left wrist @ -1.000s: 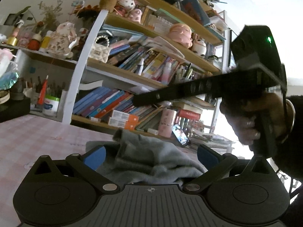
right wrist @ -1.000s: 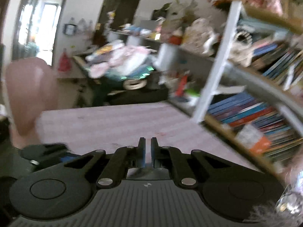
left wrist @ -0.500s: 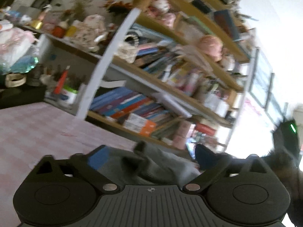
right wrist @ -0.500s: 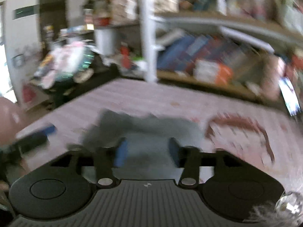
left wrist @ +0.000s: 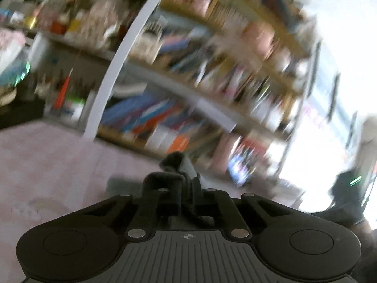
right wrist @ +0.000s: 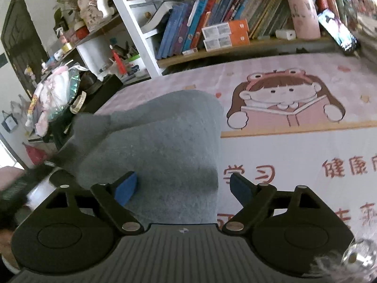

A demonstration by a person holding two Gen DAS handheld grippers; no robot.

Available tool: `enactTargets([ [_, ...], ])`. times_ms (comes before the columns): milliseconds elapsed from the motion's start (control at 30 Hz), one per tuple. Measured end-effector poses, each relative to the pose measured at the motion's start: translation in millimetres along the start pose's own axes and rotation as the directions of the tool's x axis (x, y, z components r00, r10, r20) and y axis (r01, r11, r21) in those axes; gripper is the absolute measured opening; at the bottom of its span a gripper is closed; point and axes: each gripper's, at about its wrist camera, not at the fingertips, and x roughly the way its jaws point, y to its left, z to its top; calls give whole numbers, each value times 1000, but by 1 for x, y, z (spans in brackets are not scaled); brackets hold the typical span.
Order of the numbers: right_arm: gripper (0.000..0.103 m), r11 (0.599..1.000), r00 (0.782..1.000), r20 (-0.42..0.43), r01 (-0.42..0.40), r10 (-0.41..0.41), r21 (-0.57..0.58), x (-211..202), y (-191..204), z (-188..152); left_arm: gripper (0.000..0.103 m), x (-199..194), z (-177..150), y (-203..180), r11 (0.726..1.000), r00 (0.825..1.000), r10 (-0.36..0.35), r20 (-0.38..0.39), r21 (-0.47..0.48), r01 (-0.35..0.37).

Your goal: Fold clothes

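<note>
A grey garment (right wrist: 162,136) lies in a folded heap on the pink table mat (right wrist: 294,155) in the right wrist view. My right gripper (right wrist: 182,187) is open just above its near edge, blue pads on either side of the cloth. In the blurred left wrist view my left gripper (left wrist: 182,184) is shut on a bunched piece of the grey garment (left wrist: 174,162), which sticks up between the fingers. A flat part of the cloth (left wrist: 122,186) lies on the mat beside it.
A crowded bookshelf (right wrist: 212,30) runs along the far edge of the table. A phone (right wrist: 339,33) leans at its right end. A dark side table with clutter (right wrist: 59,89) stands at the left. The mat bears a cartoon girl print (right wrist: 285,101).
My left gripper has shut on the garment; it was open. My right gripper has opened, swung toward the table and come down over the cloth.
</note>
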Motion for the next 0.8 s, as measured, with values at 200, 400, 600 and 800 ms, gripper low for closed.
enactTargets([
  [200, 90, 999, 1000, -21, -20, 19, -49, 5, 17, -1, 14, 11, -20, 47, 976, 984, 118, -132, -165, -139],
  [400, 90, 999, 999, -38, -14, 12, -39, 10, 18, -1, 74, -5, -18, 47, 966, 975, 208, -78, -141, -217],
  [600, 91, 993, 995, -38, -84, 87, 77, 15, 9, 1, 96, -18, -12, 43, 980, 991, 130, -17, -148, -131],
  [800, 91, 988, 994, -43, -94, 100, 125, 18, 3, 2, 98, 2, -20, 39, 983, 986, 131, -108, -112, -143],
])
